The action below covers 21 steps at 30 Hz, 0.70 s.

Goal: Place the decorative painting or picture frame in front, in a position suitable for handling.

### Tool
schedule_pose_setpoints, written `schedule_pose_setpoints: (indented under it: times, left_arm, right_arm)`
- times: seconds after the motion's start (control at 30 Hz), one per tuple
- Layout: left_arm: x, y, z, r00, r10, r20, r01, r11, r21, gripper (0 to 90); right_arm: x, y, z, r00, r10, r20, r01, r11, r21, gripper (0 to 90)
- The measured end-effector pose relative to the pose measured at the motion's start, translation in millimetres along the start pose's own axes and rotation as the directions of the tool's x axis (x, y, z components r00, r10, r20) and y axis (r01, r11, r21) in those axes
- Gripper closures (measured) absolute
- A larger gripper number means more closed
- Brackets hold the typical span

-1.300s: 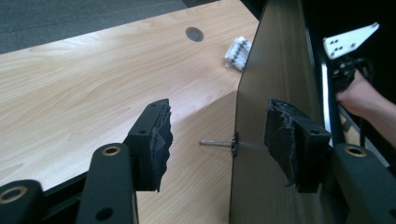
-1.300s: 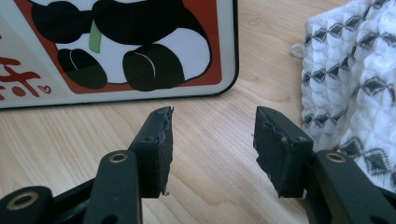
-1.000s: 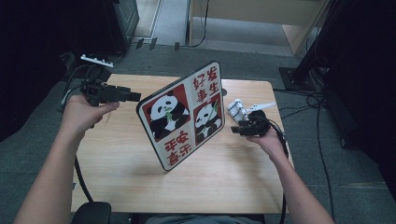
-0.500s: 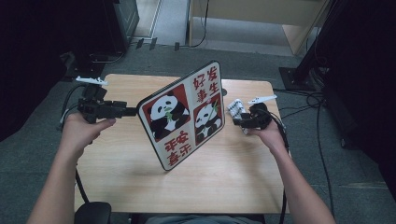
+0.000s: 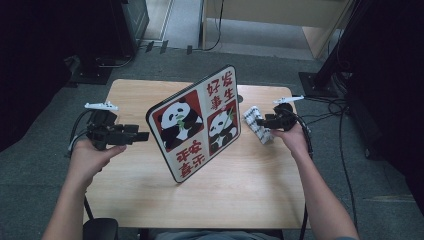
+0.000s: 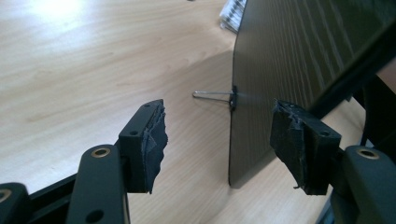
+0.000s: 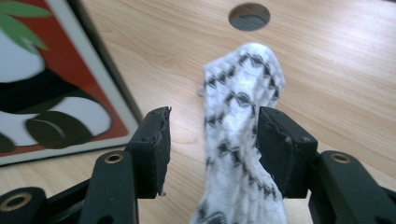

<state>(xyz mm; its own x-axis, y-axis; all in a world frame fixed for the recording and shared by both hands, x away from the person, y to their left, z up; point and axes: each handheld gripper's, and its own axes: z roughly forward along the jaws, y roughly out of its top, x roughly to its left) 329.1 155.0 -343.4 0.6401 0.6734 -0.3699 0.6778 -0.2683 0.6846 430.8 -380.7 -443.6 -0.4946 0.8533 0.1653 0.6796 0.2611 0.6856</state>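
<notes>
High view: your left tool (image 5: 142,136) has dropped beside the panda board (image 5: 196,122). Left gripper view: pads wide apart, empty, board edge ahead. Right gripper view: your right tool (image 7: 211,144) gapes around the patterned cloth (image 7: 240,140), unpinched; grasp pending

The left hand-held gripper (image 5: 142,136) has dropped lower, nearer the bench (image 5: 250,200). The right hand-held gripper (image 5: 258,121) has shifted away from the sign (image 5: 195,122), its cloth (image 5: 260,131) along.
</notes>
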Motion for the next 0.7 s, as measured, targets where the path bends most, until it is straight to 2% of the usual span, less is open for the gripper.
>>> schedule_pose_setpoints:
  times: [0.27, 0.33, 0.37, 0.4, 0.43, 0.63, 0.7]
  left_arm:
    - [-7.6, -14.7, 0.1, 1.0, -0.008, 0.003, 0.009, 0.9999, -0.009, 35.5]
    - [-10.0, -16.9, 0.0, 0.9999, -0.009, 0.004, 0.009, 0.9999, -0.012, 35.5]
    - [-11.2, -17.9, 0.0, 0.9999, -0.014, 0.004, 0.014, 0.9998, -0.014, 35.5]
    - [-12.0, -18.8, 0.0, 0.9998, -0.017, 0.002, 0.017, 0.9997, -0.019, 35.5]
    - [-13.0, -20.3, -0.4, 0.9998, -0.018, 0.004, 0.018, 0.9996, -0.02, 36.2]
    - [-17.3, -26.7, 3.7, 0.9995, -0.031, -0.003, 0.031, 0.9992, -0.025, 40.1]
    - [-17.4, -27.3, 4.4, 0.9993, -0.036, 0.012, 0.037, 0.999, -0.026, 42.5]
  right_arm:
    - [-9.1, -9.6, 27.5, 0.9991, 0.018, 0.039, -0.019, 0.999, 0.046, 49.7]
    - [-9.8, -11.0, 33.8, 0.9985, 0.011, 0.053, -0.014, 0.998, 0.055, 53.3]
    - [-11.7, -12.8, 38.8, 0.9981, 0.015, 0.059, -0.019, 0.998, 0.062, 57.9]
    - [-11.7, -12.8, 38.8, 0.9981, 0.015, 0.059, -0.019, 0.998, 0.062, 57.9]
    - [-14.2, -14.8, 43.0, 0.9976, 0.026, 0.065, -0.031, 0.997, 0.068, 62.4]
    - [-19.1, -18.3, 49.6, 0.997, 0.054, 0.055, -0.059, 0.995, 0.085, 69.7]
    - [-20.6, -19.0, 50.6, 0.9969, 0.057, 0.054, -0.061, 0.995, 0.084, 72.4]
